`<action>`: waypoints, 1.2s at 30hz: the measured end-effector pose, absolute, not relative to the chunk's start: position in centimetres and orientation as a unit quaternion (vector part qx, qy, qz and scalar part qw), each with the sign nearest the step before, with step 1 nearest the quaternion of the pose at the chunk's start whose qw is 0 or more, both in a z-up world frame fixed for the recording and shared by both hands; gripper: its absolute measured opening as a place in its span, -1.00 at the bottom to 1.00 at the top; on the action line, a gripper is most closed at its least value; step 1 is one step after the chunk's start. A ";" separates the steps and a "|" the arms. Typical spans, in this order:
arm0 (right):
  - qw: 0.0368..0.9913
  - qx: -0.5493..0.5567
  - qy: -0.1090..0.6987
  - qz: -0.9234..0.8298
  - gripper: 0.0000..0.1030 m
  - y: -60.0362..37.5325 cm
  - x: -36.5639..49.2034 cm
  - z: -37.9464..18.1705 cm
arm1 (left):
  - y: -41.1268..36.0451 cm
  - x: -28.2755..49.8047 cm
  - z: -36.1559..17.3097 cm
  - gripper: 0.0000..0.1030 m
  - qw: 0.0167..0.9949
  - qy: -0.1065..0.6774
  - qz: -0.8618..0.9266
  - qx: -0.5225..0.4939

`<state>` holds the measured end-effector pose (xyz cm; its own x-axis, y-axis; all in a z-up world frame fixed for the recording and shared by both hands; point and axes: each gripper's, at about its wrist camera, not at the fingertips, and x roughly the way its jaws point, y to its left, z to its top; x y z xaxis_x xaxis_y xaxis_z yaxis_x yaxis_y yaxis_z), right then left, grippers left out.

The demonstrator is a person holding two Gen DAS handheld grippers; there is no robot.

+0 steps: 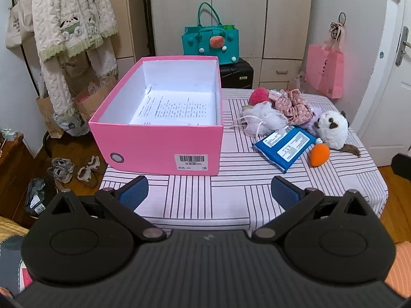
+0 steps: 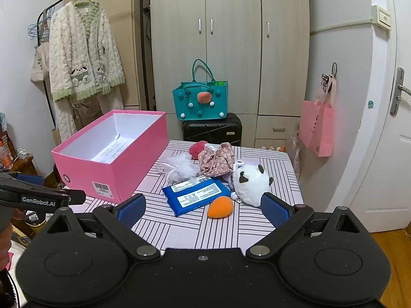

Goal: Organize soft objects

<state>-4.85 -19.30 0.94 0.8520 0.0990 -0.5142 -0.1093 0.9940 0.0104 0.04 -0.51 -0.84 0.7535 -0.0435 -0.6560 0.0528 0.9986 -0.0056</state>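
The bench [image 1: 231, 200], draped in a white cloth with dark line patterns, carries everything. On its left side stands the pink shoebox [image 1: 159, 143], lid off, white inside, with a printed paper sheet [image 1: 177, 109] lying flat on its floor and a barcode label on its near wall.

The left gripper [image 1: 209, 192] hovers above the near edge of the bench in front of the box, its blue-padded fingers spread wide with nothing between them. The right gripper [image 2: 203, 208] hangs over the near right part of the bench, likewise spread wide and holding nothing; the soft things lie just beyond its fingertips.

Those soft things sit in a loose heap to the right of the box, apart from it. The white panda plush [image 2: 250, 181] lies at the right of the heap. A blue wet-wipe pack [image 2: 195, 195] lies flat at the front, its label up, just left of the plush. Behind it is a pink floral fabric scrunchie [image 2: 217, 160], with a white mesh bath pouf [image 2: 183, 168] to its left and a red fluffy ball [image 2: 196, 148] at the far edge. An orange egg-shaped makeup sponge [image 2: 220, 207] rests at the front, touching the near corner of the wipe pack.
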 end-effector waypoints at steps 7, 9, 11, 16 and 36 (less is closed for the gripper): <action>0.962 -0.010 0.267 0.054 0.91 -19.2 -4.9 0.9 | -0.6 -0.6 -0.3 1.00 0.940 0.340 -0.025 0.010; 0.963 -0.010 0.265 0.055 0.91 -19.3 -4.9 0.9 | -0.7 -0.6 -0.4 1.00 0.940 0.341 -0.024 0.010; 0.963 -0.012 0.264 0.055 0.91 -19.2 -5.0 0.9 | -0.6 -0.7 -0.5 1.00 0.940 0.341 -0.024 0.008; 0.963 -0.013 0.262 0.057 0.91 -19.2 -5.2 0.7 | -0.5 -0.7 -0.6 1.00 0.940 0.341 -0.021 0.006; 0.962 -0.015 0.265 0.060 0.91 -18.8 -5.1 0.2 | 0.4 -0.8 -0.6 1.00 0.942 0.335 -0.005 -0.002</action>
